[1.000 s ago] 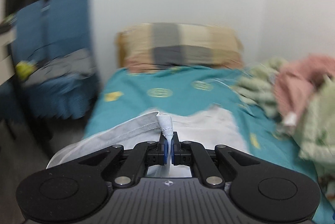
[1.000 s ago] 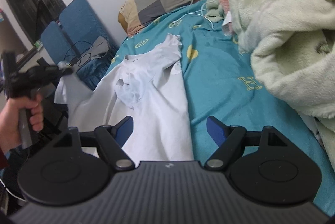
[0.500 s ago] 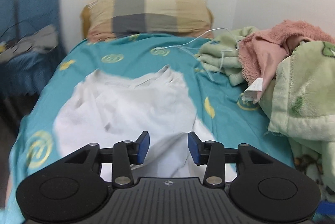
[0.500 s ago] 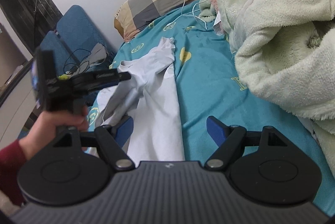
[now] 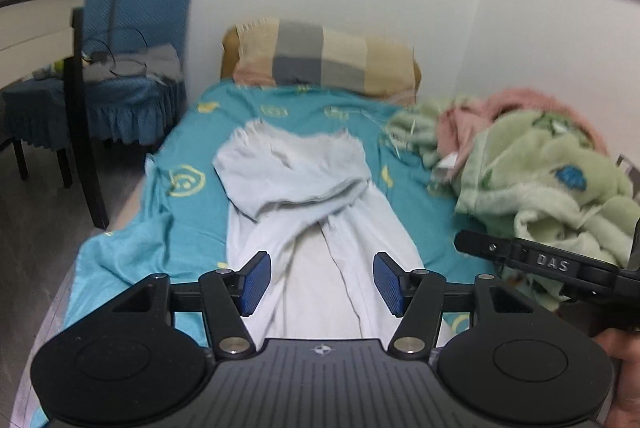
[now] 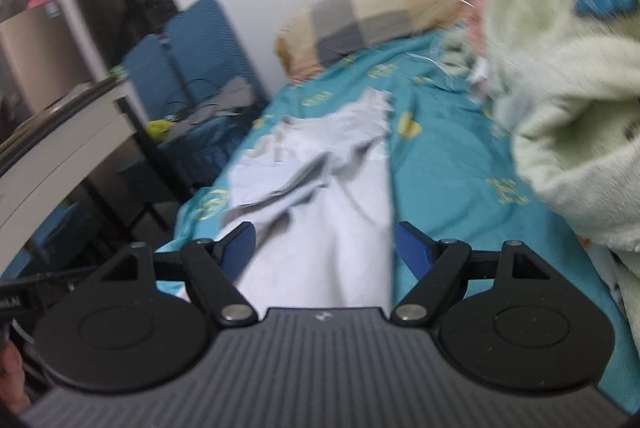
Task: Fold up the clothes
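Observation:
A white shirt [image 5: 304,188] lies lengthwise on the teal bedsheet [image 5: 188,156], its left sleeve folded across the chest and its sides turned inward. My left gripper [image 5: 322,284] hovers open above the shirt's near end with nothing between its blue pads. The right gripper [image 6: 326,250] is also open over the shirt [image 6: 332,196], a little to its right side. From the left wrist view the right gripper's black body [image 5: 552,264] shows at the right edge, held by a hand.
A heap of green and pink blankets [image 5: 532,172] fills the bed's right side. A checked pillow [image 5: 324,58] lies at the head by the wall. Blue chairs [image 5: 120,68] and a desk with a dark leg [image 5: 84,116] stand left of the bed.
My left gripper let go of the shirt's sleeve, opened, and drew back toward the bed's foot. The sleeve now lies folded over the shirt. The right gripper shifted left over the shirt.

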Demonstrator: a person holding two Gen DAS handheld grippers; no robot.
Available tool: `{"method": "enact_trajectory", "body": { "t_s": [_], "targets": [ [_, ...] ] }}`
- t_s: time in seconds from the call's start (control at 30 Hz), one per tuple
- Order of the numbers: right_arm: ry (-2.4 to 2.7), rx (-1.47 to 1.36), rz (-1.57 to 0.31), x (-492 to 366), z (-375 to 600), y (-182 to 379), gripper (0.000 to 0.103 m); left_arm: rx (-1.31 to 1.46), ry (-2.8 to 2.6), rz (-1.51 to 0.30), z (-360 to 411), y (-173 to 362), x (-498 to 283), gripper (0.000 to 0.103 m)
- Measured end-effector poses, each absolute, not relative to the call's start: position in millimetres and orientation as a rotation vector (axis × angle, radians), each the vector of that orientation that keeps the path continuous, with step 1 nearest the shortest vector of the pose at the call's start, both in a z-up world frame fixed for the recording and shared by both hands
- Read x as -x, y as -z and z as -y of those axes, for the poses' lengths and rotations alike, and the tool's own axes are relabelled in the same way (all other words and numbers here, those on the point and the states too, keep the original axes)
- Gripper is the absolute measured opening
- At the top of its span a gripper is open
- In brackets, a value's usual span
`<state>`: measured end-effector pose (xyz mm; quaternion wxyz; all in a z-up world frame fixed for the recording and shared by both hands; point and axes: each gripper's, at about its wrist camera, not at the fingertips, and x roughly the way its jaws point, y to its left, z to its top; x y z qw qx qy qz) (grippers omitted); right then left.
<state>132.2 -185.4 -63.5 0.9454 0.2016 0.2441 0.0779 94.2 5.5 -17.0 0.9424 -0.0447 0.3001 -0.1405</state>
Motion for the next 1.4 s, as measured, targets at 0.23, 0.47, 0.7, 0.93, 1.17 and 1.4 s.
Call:
{"method": "enact_trajectory", "body": {
  "t_s": [0.23,0.47,0.7,0.93,1.17,1.4],
  "targets": [
    [-0.244,-0.289,-0.493,-142,141,38,0.068,0.123,0.320,-0.584,-37,12,-84,0.060],
    [-0.314,-0.112,-0.515,-221,74,48,0.068,0.168,0.282,-0.575,-71,28,-109,0.060],
    [-0.334,0.090,-0.630,-311,22,94,0.056,0.213,0.263,-0.604,-95,43,-126,0.060],
    [-0.374,0.355,-0.689,-335,4,120,0.015,0.184,0.238,-0.630,-93,51,-134,0.060],
    [-0.347,0.027,-0.553,-371,51,64,0.007,0.190,0.240,-0.659,-88,59,-138,0.060],
    [-0.123,-0.271,-0.532,-452,131,77,0.007,0.176,0.250,-0.710,-77,76,-145,0.060]
  ]
}}
